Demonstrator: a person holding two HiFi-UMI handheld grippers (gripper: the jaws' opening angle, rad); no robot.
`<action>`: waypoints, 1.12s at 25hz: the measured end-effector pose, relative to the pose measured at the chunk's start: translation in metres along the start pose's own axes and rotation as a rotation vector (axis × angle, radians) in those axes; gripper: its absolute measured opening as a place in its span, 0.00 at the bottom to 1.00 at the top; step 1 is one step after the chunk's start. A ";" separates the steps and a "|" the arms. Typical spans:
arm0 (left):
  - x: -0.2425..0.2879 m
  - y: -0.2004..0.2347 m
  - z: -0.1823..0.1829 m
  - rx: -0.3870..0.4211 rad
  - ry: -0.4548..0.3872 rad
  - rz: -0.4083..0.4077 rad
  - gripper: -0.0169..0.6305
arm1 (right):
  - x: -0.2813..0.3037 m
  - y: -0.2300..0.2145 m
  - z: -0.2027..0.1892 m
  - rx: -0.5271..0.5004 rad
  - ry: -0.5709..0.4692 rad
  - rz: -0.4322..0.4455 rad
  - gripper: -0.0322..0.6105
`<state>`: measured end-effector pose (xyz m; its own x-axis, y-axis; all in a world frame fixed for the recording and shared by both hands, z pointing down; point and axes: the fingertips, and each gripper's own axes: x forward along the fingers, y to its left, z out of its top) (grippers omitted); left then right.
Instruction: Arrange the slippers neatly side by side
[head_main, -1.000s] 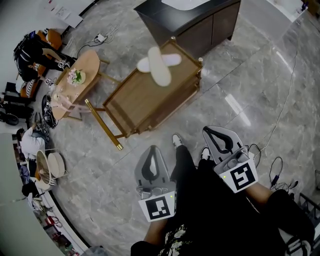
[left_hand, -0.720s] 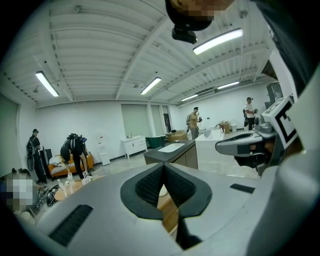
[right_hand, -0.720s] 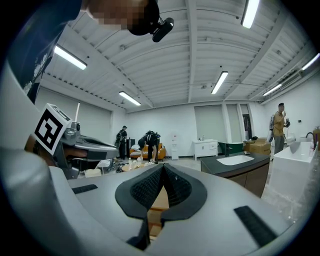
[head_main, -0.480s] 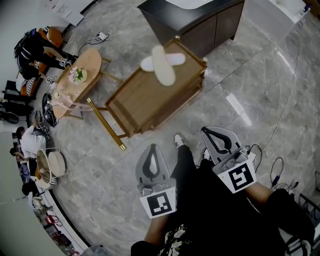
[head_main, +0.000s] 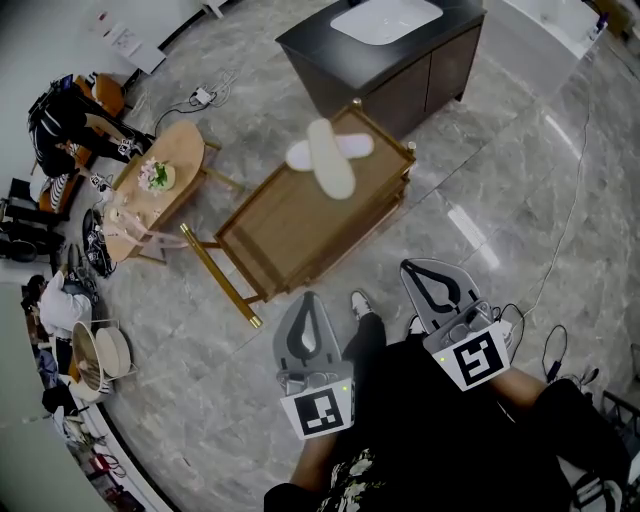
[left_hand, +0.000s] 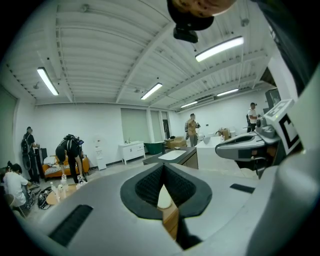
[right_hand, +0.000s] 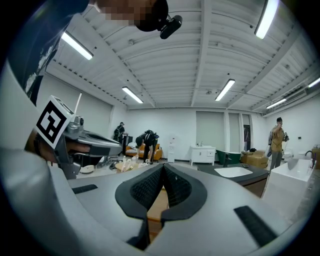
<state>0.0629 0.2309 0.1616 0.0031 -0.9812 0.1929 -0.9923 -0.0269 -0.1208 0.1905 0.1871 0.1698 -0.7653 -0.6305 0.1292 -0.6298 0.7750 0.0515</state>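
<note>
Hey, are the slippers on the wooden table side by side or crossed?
Crossed: one slipper lies across the other slipper on the wooden table.

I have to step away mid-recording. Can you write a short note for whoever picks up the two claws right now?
Left claw: shut, empty.
Right claw: shut, empty.
Both are held low in front of the person, pointing toward the wooden trolley and short of it.
Slippers: both white, at the far end of the trolley's top. The top slipper lies crosswise over the lower slipper.
Done: nothing; neither slipper is grasped.
Left to do: step closer, lift the top slipper off, then set the pair parallel, side by side.
</note>
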 end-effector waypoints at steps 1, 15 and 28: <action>0.004 0.003 0.000 0.000 -0.005 -0.007 0.03 | 0.004 -0.001 0.001 0.001 -0.001 -0.006 0.05; 0.053 0.042 0.003 0.010 -0.029 -0.102 0.03 | 0.048 -0.008 0.018 0.017 -0.028 -0.102 0.05; 0.083 0.088 0.008 0.048 -0.097 -0.164 0.03 | 0.093 0.005 0.022 0.010 -0.039 -0.184 0.05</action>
<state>-0.0233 0.1455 0.1589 0.1789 -0.9766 0.1194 -0.9705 -0.1951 -0.1417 0.1128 0.1314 0.1603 -0.6418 -0.7627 0.0805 -0.7606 0.6464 0.0605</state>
